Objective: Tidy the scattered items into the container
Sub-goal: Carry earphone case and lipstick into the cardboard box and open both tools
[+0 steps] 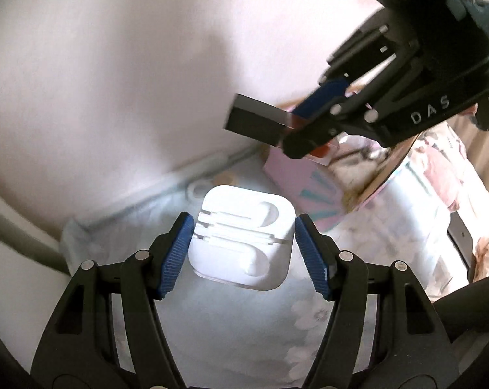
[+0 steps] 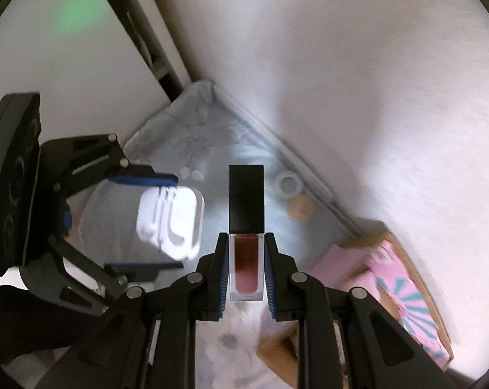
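Observation:
My left gripper [image 1: 241, 254] is shut on a white earphone tray [image 1: 243, 240], held above the floral cloth; it also shows in the right wrist view [image 2: 170, 220] between the left gripper's blue pads [image 2: 144, 176]. My right gripper [image 2: 247, 269] is shut on a lip gloss tube [image 2: 246, 259] with dark red liquid and a black cap [image 2: 246, 197]. In the left wrist view the right gripper [image 1: 309, 129] holds the tube's black cap [image 1: 257, 120] out at the upper right. A wooden container [image 2: 367, 246] with a pink patterned box [image 2: 403, 291] sits at the lower right.
A white ring [image 2: 289, 184] and a round tan lid [image 2: 301, 206] lie on the pale floral cloth [image 2: 212, 149] near the wall. Two small white bits [image 2: 191, 172] lie further left. A white wall [image 2: 374, 81] borders the cloth.

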{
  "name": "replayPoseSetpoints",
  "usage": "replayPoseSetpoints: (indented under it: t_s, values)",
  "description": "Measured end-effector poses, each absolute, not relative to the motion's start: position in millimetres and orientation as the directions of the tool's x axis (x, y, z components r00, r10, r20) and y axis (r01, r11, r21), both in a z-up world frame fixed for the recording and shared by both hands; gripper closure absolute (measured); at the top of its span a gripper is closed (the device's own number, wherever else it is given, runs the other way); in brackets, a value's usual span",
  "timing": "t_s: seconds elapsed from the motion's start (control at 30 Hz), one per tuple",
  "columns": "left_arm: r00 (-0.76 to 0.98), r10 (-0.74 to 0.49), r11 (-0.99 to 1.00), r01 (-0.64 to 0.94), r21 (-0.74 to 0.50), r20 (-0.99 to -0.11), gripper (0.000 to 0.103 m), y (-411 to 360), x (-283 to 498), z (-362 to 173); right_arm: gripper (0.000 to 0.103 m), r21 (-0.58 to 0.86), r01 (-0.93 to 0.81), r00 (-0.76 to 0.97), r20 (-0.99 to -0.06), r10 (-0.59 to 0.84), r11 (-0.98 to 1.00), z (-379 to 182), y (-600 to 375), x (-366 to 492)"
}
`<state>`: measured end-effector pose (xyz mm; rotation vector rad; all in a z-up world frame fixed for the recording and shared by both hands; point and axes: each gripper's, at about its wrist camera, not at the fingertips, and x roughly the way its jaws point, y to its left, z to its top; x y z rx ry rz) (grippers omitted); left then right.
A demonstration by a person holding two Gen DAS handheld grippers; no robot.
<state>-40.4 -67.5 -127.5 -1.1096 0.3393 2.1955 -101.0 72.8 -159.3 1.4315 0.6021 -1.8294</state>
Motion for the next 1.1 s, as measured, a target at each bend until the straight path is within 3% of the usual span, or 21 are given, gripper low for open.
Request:
replayPoseSetpoints:
  t_s: [0.2, 0.5, 0.73, 1.1]
  values:
    - [-0.4, 0.477, -0.716, -0.693, -0.083, -0.782, 0.041, -23, -40, -103, 0.085, 0.102, 0.7, -0.157, -0.944, -0.291, -0.707, -131, 139, -102]
    - [-0.334, 0.511, -0.655, -0.748, -0.107, -0.793, 0.041, 63, -52, -103, 0.085, 0.096, 0.559, -0.21, -0.945, -0.252, -0.824, -133, 243, -91]
    - [-0.292, 0.49, -0.65, -0.75, -0.121, -0.821, 0.041, 145, -63, -138, 0.085, 0.093, 0.462, -0.221, -0.951, -0.216, -0.882, -143, 321, -78]
    - [-0.298, 0.433, -0.695, -0.711, -0.105, -0.851, 0.041, 181, -63, -171, 0.085, 0.104, 0.411, -0.198, -0.959, -0.2, -0.905, -186, 367, -76]
